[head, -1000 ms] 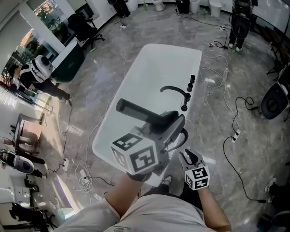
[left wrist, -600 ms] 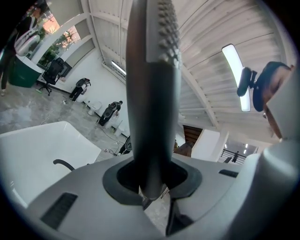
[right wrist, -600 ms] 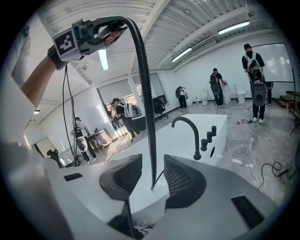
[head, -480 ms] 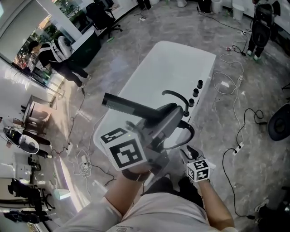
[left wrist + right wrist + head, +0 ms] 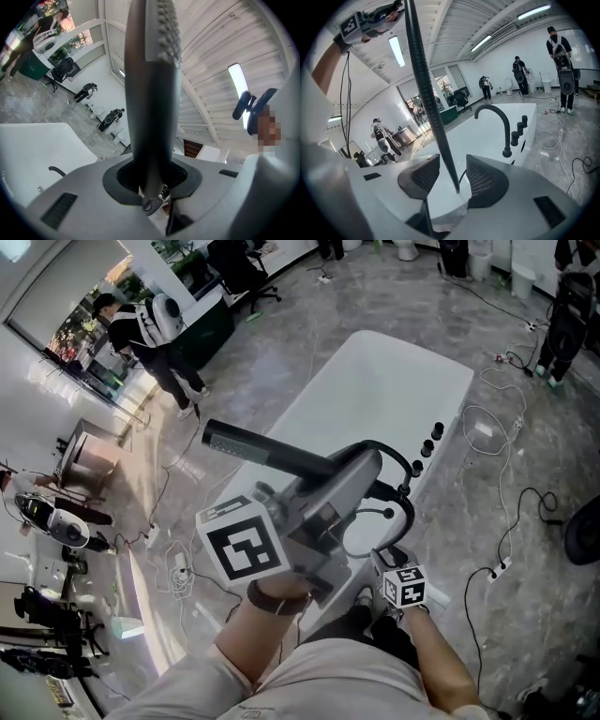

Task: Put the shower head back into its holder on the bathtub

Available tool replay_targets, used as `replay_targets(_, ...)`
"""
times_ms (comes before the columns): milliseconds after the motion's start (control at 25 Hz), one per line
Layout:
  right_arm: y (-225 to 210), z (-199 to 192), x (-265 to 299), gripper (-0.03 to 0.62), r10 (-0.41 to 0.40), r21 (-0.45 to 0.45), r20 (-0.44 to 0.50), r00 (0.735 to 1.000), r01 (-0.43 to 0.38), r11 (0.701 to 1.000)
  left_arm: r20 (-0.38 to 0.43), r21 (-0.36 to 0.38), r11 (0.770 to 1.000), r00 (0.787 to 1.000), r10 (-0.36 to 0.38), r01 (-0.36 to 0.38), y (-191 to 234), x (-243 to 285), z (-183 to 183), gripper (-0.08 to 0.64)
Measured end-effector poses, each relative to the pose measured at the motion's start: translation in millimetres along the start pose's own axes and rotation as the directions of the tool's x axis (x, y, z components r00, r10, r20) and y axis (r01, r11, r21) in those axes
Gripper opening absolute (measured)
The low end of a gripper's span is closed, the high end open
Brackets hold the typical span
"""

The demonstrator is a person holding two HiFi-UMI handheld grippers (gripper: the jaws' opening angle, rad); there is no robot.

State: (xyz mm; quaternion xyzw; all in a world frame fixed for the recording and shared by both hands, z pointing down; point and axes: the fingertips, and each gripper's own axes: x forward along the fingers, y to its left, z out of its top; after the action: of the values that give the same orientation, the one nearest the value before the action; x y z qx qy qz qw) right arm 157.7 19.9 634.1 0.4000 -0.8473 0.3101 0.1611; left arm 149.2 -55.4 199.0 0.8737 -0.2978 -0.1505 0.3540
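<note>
Head view has a person [image 5: 155,320] with a backpack walking on the grey floor [image 5: 281,343] at ten o'clock. Nearer the middle, the left gripper [image 5: 352,474] is raised above the white bathtub [image 5: 375,390] and pinches the black shower head [image 5: 267,452] by its handle. The spray end points toward ten o'clock. A black hose [image 5: 410,512] loops down from the handle toward five o'clock, where the right gripper [image 5: 384,557] sits low by the tub's near end. A curved faucet [image 5: 398,454] and a row of knobs [image 5: 432,441] stand on the rim at two o'clock.

Left gripper view shows the shower head [image 5: 152,93] rising to twelve o'clock, with the left gripper [image 5: 152,180] clamped on its handle.

Right gripper view shows the right gripper [image 5: 452,180] with its jaws spread; they have just been opening. The hose [image 5: 429,93] runs between them up toward eleven o'clock, with a gap on each side. The faucet [image 5: 497,122] and bathtub [image 5: 487,138] lie at two o'clock.
</note>
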Motion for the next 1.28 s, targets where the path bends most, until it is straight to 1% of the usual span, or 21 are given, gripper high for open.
replay_targets(160, -2, -2, 24, 0.153, -0.012, -0.006, -0.022, 1.0, 0.012, 1.0, 0.027, 0.0, 1.0, 1.0, -0.001, 0.001, 6, -8, 22, 0.098)
replay_targets(360, -6, 0, 37, 0.145, -0.03, 0.005, -0.019, 0.999, 0.03, 1.0, 0.051, -0.025, 1.0, 0.999, 0.009, -0.008, 19, -15, 33, 0.098)
replay_targets(440, -10, 3, 40, 0.087, -0.039, 0.018, -0.013, 0.999, 0.039, 0.999, 0.059, -0.054, 0.998, 0.998, 0.014, -0.011, 27, -17, 34, 0.098)
replay_targets(480, -12, 4, 40, 0.076, -0.041, 0.027, -0.01, 0.999, 0.041, 0.999, 0.064, -0.07, 0.997, 0.998, 0.017, -0.013, 32, -17, 34, 0.098)
replay_targets(640, -25, 3, 32, 0.071, -0.042, 0.087, -0.011, 0.999, 0.043, 0.995, 0.083, -0.133, 0.991, 0.996, 0.028, -0.017, 54, -15, 37, 0.098)
replay_targets(760, -40, 2, 21, 0.069, -0.051, 0.171, 0.0, 0.999, 0.05, 0.984, 0.085, -0.169, 0.985, 0.995, 0.052, -0.037, 76, -9, 33, 0.098)
replay_targets(880, -59, 1, 8, 0.069, -0.072, 0.263, 0.029, 0.997, 0.062, 0.963, 0.073, -0.203, 0.976, 0.993, 0.096, -0.08, 103, -6, 22, 0.098)
replay_targets(1040, -85, 8, -19, 0.068, -0.128, 0.371, 0.071, 0.989, 0.093, 0.924, 0.046, -0.168, 0.974, 0.986, 0.161, -0.151, 134, -12, 15, 0.098)
replay_targets(1120, -96, 18, -37, 0.067, -0.148, 0.44, 0.105, 0.983, 0.088, 0.893, 0.027, -0.153, 0.966, 0.976, 0.216, -0.21, 150, -18, 13, 0.098)
replay_targets(1160, -101, 24, -46, 0.067, -0.155, 0.482, 0.125, 0.98, 0.076, 0.873, 0.019, -0.146, 0.962, 0.972, 0.234, -0.229, 158, -20, 11, 0.098)
replay_targets(1280, -114, 45, -71, 0.069, -0.16, 0.585, 0.193, 0.968, 0.017, 0.811, -0.004, -0.142, 0.952, 0.962, 0.272, -0.27, 180, -21, 2, 0.098)
